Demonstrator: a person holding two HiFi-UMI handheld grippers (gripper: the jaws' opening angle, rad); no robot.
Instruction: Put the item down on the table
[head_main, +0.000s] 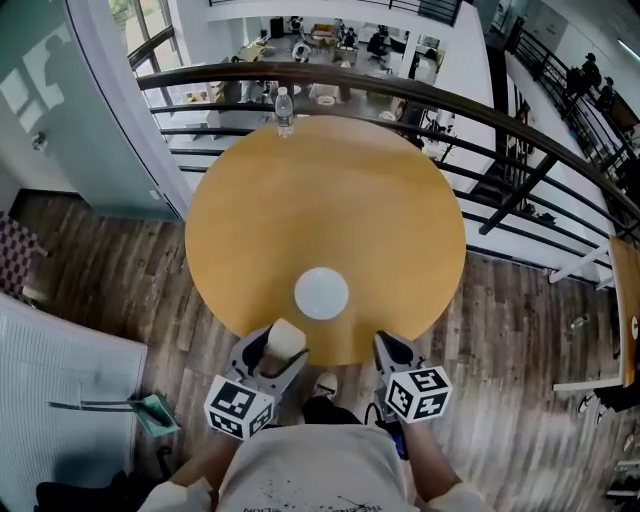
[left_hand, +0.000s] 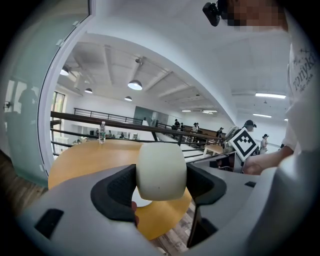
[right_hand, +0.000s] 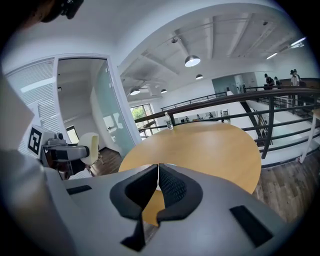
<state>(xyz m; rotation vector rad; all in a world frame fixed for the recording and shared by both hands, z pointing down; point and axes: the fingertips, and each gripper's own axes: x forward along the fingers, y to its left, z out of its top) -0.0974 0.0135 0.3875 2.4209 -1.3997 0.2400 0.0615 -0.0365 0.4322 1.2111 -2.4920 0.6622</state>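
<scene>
My left gripper (head_main: 277, 352) hangs at the near edge of the round wooden table (head_main: 330, 200), shut on a cream-white cup (head_main: 285, 341). In the left gripper view the cup (left_hand: 161, 171) fills the gap between the dark pads, held above the table edge. A white round saucer (head_main: 321, 293) lies on the table just beyond both grippers. My right gripper (head_main: 390, 350) is at the table's near edge to the right, jaws shut together with nothing between them (right_hand: 157, 187).
A clear water bottle (head_main: 284, 110) stands at the table's far edge, by a dark railing (head_main: 470, 105). Wooden floor surrounds the table; a white radiator-like panel (head_main: 60, 370) lies at the lower left. Another table's edge (head_main: 628, 300) shows at the right.
</scene>
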